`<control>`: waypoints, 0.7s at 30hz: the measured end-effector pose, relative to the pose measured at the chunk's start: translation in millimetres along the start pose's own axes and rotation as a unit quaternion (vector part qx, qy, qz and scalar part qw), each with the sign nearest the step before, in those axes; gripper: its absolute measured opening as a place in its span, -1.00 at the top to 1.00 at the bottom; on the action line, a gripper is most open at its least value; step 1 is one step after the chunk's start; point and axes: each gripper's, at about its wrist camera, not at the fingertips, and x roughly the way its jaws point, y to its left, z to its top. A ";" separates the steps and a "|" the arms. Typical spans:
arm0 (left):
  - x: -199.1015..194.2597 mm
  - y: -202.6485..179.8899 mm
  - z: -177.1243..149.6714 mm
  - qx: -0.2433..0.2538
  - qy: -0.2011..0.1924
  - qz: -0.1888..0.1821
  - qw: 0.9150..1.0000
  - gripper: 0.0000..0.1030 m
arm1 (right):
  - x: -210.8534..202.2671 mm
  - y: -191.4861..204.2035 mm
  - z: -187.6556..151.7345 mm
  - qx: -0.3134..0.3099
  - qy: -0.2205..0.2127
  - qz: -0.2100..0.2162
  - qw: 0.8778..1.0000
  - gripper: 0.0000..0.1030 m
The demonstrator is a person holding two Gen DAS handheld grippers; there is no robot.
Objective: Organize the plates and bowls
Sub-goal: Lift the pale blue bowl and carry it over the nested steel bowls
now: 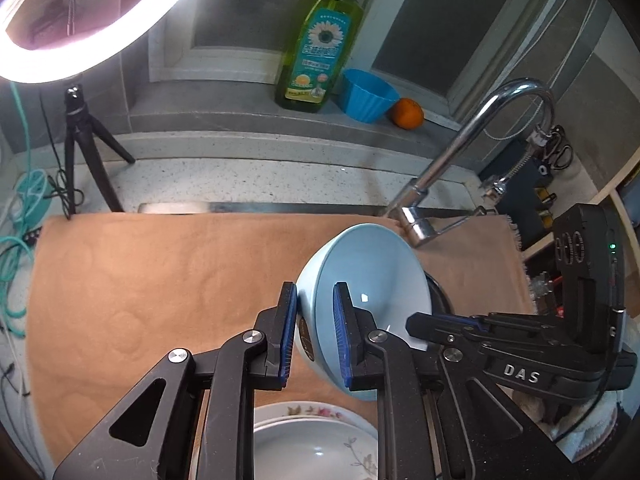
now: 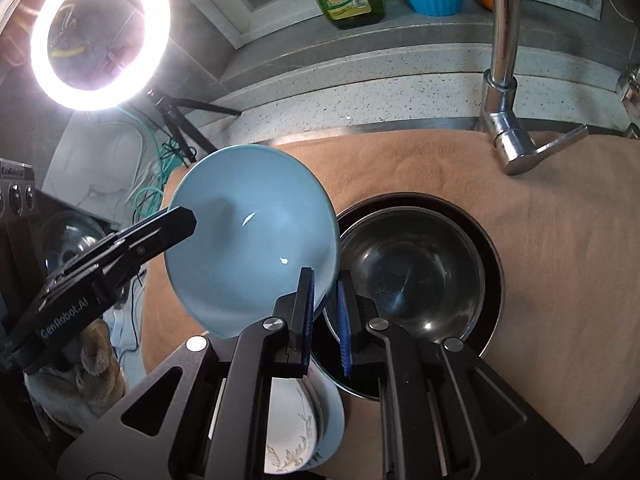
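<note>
A light blue bowl (image 1: 368,276) hangs tilted above the tan cloth (image 1: 160,280), held by both grippers. My left gripper (image 1: 314,292) is shut on its near rim, one pad outside and one inside. My right gripper (image 1: 416,322) comes in from the right and clamps the opposite rim. In the right wrist view the blue bowl (image 2: 248,240) fills the centre left, with my right gripper (image 2: 326,280) shut on its lower right rim and my left gripper (image 2: 180,218) on its left edge. White floral plates (image 1: 316,440) lie stacked below. A steel bowl (image 2: 412,268) sits in a dark round pan (image 2: 494,248).
A chrome faucet (image 2: 504,60) rises at the back of the cloth. A lit ring light (image 1: 80,20) on a small tripod stands at the left. On the ledge behind are a green soap bottle (image 1: 320,48), a blue cup (image 1: 368,94) and an orange (image 1: 408,114). Teal cables (image 1: 20,216) trail at the left.
</note>
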 end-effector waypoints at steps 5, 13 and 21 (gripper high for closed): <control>-5.9 6.8 3.0 -0.013 -0.004 -0.003 1.000 0.69 | 3.0 6.6 3.7 -0.005 0.004 0.015 1.000 0.78; -11.0 -8.6 6.2 -0.002 -0.008 -0.016 1.000 0.69 | -19.0 4.0 6.0 -0.009 -0.014 0.009 1.000 0.78; 11.1 -32.3 1.2 0.018 0.020 -0.034 0.999 0.69 | -37.6 -19.7 -5.3 0.002 -0.018 -0.011 1.000 0.78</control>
